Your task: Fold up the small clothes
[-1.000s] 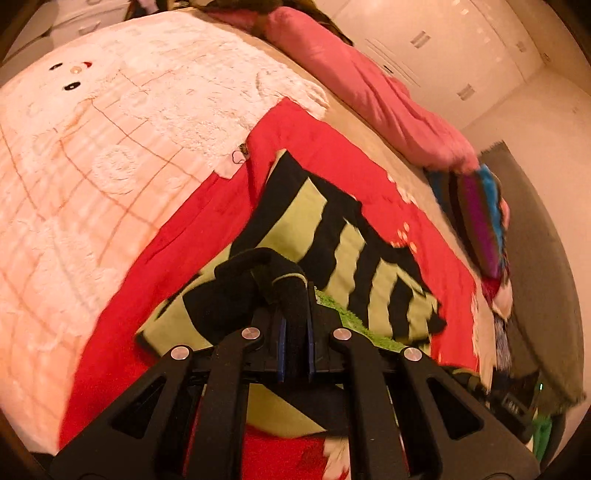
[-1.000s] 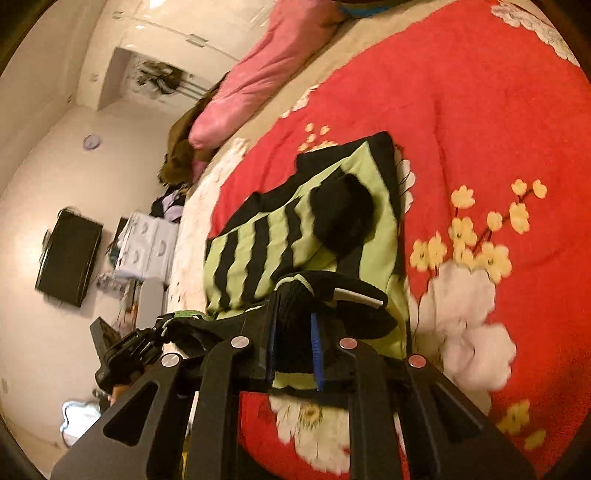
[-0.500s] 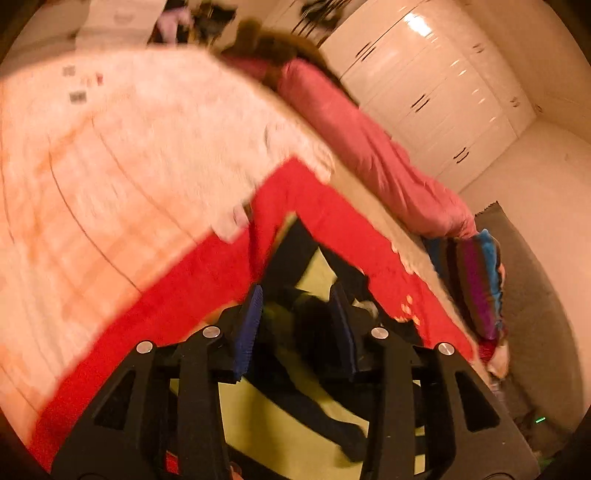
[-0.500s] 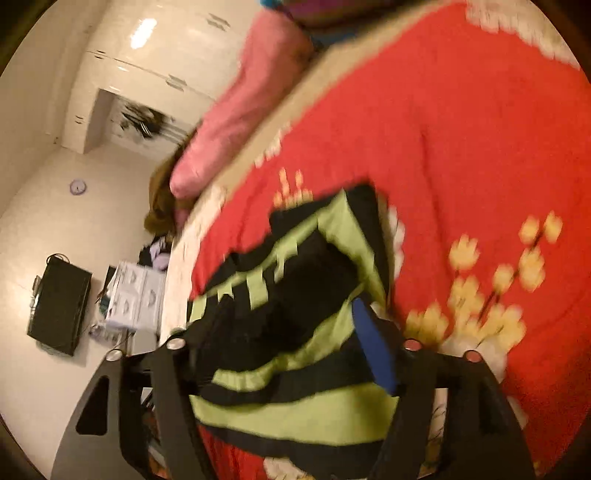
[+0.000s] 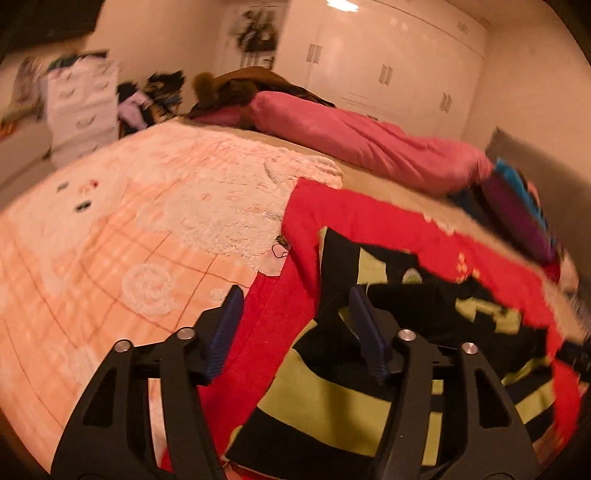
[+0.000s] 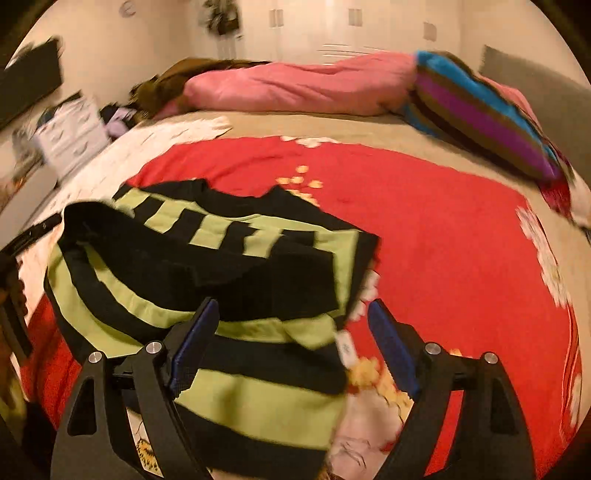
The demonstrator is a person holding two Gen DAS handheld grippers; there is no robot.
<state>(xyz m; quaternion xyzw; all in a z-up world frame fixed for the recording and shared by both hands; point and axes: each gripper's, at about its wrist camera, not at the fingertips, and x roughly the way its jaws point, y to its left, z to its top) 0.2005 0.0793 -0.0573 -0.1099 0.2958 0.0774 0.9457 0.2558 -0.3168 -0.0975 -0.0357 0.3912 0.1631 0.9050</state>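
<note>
With both tools' jaws just opened and empty, left tool (image 5: 295,325), right tool (image 6: 291,332): striped garment (image 6: 229,258) part-folded beneath; further folds likely remain.

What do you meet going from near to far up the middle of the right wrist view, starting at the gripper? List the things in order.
right gripper → green-and-black striped garment → red floral blanket → beige bed sheet → pink duvet → white wardrobe doors
</note>
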